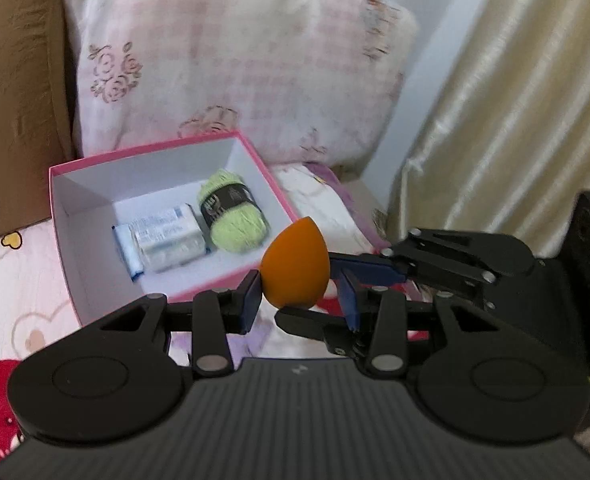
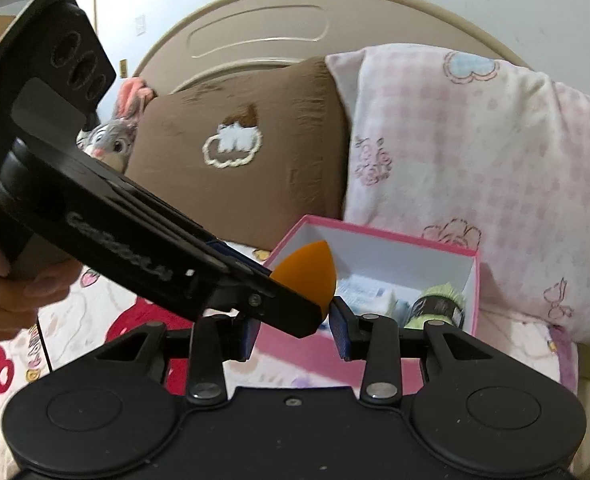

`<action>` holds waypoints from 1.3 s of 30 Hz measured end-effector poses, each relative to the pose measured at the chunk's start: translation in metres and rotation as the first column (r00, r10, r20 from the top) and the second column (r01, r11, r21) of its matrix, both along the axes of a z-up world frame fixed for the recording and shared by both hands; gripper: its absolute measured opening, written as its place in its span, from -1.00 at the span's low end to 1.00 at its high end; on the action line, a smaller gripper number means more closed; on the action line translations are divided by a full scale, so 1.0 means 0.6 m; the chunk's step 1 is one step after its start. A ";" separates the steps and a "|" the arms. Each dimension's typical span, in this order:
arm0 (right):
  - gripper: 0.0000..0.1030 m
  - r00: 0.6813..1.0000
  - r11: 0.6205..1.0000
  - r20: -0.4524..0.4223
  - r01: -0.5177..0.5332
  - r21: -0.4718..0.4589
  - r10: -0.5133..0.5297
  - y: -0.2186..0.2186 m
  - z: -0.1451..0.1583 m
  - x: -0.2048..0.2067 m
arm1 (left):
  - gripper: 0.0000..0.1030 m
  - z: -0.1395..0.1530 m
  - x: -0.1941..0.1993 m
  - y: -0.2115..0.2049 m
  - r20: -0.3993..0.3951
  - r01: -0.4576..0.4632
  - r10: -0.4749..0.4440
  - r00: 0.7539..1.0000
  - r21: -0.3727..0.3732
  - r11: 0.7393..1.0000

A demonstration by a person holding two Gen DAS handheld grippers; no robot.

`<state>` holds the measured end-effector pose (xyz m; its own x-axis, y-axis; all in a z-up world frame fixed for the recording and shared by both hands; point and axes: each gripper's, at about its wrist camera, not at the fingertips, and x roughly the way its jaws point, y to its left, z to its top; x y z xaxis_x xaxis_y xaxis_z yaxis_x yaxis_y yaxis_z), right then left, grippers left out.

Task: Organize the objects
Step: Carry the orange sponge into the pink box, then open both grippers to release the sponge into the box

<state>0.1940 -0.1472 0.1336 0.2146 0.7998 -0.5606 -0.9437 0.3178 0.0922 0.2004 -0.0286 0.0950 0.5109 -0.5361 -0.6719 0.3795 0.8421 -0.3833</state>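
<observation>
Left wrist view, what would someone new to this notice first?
An orange sponge, teardrop-shaped, sits pinched between both sets of tongs, the left tongs and the right tongs, in mid-air near the front corner of a pink box. Inside the box lie green yarn and a white packet, with a pink pillow behind.

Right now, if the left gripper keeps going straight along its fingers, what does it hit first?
Probably the pink box, at its near rim, carrying the orange sponge that the left gripper holds. Depth is unclear; it might clear the rim and pass above the green yarn.
</observation>
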 end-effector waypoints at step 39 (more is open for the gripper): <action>0.07 0.969 0.961 -0.071 0.222 -0.163 -0.235 0.195 -0.207 0.262 | 0.32 -0.215 0.332 0.011 -0.190 -0.254 0.247 0.950 -0.010 0.967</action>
